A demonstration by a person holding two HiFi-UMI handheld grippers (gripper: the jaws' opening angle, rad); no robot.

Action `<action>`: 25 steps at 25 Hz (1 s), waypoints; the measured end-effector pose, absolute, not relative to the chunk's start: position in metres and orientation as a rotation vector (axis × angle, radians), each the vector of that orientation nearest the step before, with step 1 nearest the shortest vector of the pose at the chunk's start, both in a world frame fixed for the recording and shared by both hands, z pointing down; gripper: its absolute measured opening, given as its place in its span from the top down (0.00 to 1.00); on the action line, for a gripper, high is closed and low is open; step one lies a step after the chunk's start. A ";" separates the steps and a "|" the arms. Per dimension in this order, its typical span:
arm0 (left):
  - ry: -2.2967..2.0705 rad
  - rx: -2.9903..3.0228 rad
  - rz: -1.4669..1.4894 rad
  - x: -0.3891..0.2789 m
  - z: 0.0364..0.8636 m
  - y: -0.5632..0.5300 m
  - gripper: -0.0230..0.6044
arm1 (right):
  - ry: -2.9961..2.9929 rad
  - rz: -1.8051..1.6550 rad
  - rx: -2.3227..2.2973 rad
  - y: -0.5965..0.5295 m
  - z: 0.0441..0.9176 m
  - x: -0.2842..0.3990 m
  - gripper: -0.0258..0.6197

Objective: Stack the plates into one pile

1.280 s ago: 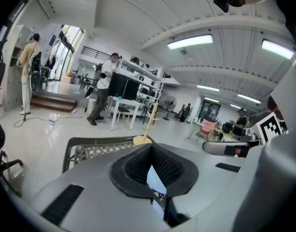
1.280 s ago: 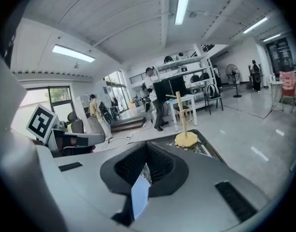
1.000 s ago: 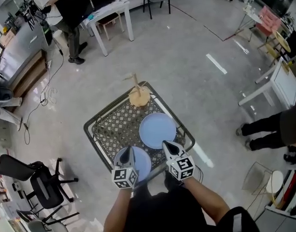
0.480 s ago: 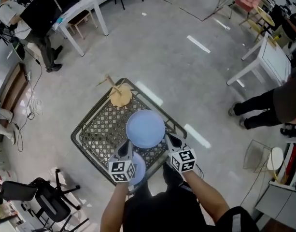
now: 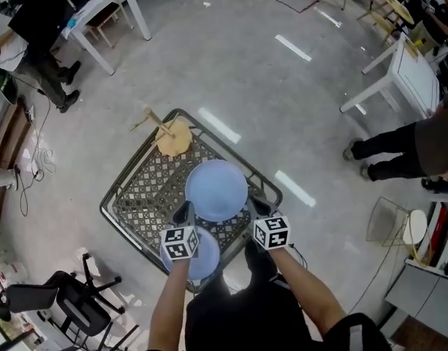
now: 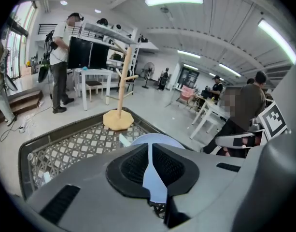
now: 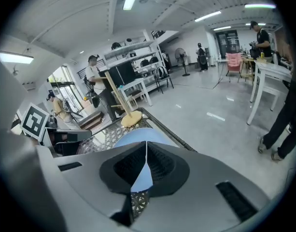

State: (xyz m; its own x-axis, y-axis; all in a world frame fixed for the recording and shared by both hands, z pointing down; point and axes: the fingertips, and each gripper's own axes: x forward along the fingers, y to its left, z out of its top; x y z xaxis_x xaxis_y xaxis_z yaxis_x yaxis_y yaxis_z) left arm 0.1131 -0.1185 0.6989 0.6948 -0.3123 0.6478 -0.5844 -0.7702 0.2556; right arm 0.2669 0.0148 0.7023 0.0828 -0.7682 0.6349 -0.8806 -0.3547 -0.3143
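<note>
So on the left, the left gripper has its jaws squeezed together with nothing pinched. In the left gripper view you just see blue through the thin slit between them.

There are two blue plates, both lying flat on the one lattice table and not stacked. The near plate sits under the left gripper's marker cube, back behind its tips. The far plate lies just ahead of the tips, in between the two grippers. The two plates are just beside each other, and I can't tell if their rims touch.

One wooden stand is upright further ahead of the left gripper, past the far plate.

On the right, the right gripper is clenched and empty too, with the far plate just off its left side.
</note>
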 end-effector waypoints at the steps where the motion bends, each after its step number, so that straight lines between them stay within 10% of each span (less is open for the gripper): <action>1: -0.681 2.437 0.828 0.114 0.707 -0.121 0.92 | -1.675 1.159 2.187 0.015 0.711 0.267 0.94; 10: -0.634 2.304 1.026 0.110 0.779 -0.132 0.67 | -1.518 1.395 2.107 0.021 0.782 0.271 0.82; 25: -0.635 2.132 1.170 0.097 0.842 -0.131 0.65 | -1.414 1.574 2.017 0.018 0.830 0.274 0.82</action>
State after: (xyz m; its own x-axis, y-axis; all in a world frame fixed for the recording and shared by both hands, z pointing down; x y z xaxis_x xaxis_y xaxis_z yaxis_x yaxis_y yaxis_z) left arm 0.0967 -0.1313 0.8422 0.4923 -0.1142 0.8629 -0.6616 -0.6933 0.2856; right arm 0.2741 0.0178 0.8298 -0.0353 -0.5428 0.8391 -0.7765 -0.5137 -0.3650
